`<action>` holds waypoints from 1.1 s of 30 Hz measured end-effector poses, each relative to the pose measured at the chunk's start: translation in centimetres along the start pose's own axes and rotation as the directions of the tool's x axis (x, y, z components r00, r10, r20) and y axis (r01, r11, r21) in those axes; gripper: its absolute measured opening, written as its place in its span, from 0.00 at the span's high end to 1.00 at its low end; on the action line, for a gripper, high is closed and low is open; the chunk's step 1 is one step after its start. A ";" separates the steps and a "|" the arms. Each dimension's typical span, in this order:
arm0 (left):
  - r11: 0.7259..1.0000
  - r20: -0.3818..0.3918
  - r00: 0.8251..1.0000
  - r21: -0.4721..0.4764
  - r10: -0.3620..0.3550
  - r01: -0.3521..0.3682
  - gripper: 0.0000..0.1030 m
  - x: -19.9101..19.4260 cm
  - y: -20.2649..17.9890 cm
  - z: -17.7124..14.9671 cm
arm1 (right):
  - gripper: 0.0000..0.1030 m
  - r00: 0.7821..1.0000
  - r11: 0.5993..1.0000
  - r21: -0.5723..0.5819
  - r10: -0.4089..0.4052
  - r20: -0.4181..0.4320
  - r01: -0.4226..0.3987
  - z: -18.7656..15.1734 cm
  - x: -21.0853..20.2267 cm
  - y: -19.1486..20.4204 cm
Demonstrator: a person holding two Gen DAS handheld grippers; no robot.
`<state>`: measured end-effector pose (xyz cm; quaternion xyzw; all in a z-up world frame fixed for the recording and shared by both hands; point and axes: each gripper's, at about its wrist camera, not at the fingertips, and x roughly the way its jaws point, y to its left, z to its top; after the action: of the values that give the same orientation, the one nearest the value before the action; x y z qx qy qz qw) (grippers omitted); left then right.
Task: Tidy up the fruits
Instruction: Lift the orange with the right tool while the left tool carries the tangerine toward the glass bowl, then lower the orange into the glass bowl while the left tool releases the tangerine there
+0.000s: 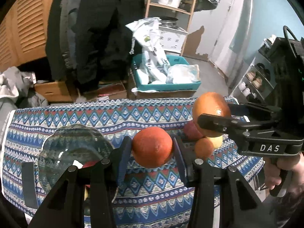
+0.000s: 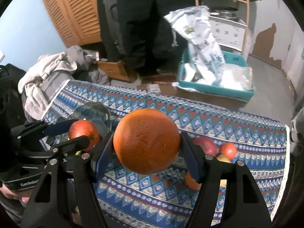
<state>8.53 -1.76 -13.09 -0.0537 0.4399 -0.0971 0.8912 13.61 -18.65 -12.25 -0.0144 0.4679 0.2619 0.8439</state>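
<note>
We hold two round fruits aloft over a table draped in a blue, red and white zigzag-patterned cloth (image 1: pixel 79 114). Our left gripper (image 1: pixel 152 149) is clamped on a small reddish-orange round fruit (image 1: pixel 152 147), pinched between its two blue-padded fingers, lifted above the cloth's middle. Our right gripper (image 2: pixel 147 142) is clamped likewise on a larger orange round fruit (image 2: pixel 146 141), seen in the left cam raised at the table's right side, above the loose fruit. Both fruits are clear of the tabletop. A clear glass bowl (image 1: pixel 76 150) w/ a wavy rim sits toward the left part of the table, near its far edge in the right cam; sth red and sth yellow show beneath the left gripper's frame by the bowl, too hidden to name. Toward the right end of the cloth lie loose fruits: a dark red apple (image 2: pixel 206 145), a small orange citrus (image 2: pixel 228 150), a yellow fruit (image 1: pixel 215 141) partly hidden, and another orange piece (image 2: pixel 191 181) behind the right gripper's finger. Beyond the far edge: a teal plastic bin (image 2: pixel 216 89) stuffed w/ white plastic bags, a wooden shelf rack and louvred wooden doors.
</note>
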 end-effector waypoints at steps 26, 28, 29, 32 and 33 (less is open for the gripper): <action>0.971 -0.028 0.993 -0.211 0.112 -0.115 0.56 -0.5 14.0 -3.4 | 0.33 0.980 0.982 -0.105 0.140 -0.142 -0.155 4.1 11.3 11.8; 0.966 -0.039 0.992 -0.225 0.121 -0.126 0.56 -0.2 14.9 -3.8 | 0.33 0.977 0.981 -0.111 0.144 -0.156 -0.162 4.3 12.1 12.4; 0.964 -0.044 0.991 -0.232 0.123 -0.130 0.56 0.0 15.3 -4.0 | 0.33 0.976 0.980 -0.112 0.148 -0.162 -0.167 4.3 12.4 12.7; 0.958 -0.065 0.989 -0.249 0.132 -0.144 0.56 0.7 16.7 -4.7 | 0.33 0.969 0.976 -0.111 0.164 -0.185 -0.186 4.4 13.6 13.7; 0.955 -0.073 0.988 -0.256 0.135 -0.149 0.56 1.0 17.1 -4.9 | 0.33 0.967 0.975 -0.112 0.167 -0.192 -0.191 4.4 14.1 14.0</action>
<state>7.35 14.65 -19.95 -0.1359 0.4759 0.0244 0.8686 16.68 0.67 -17.91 -0.0505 0.5244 0.3644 0.7679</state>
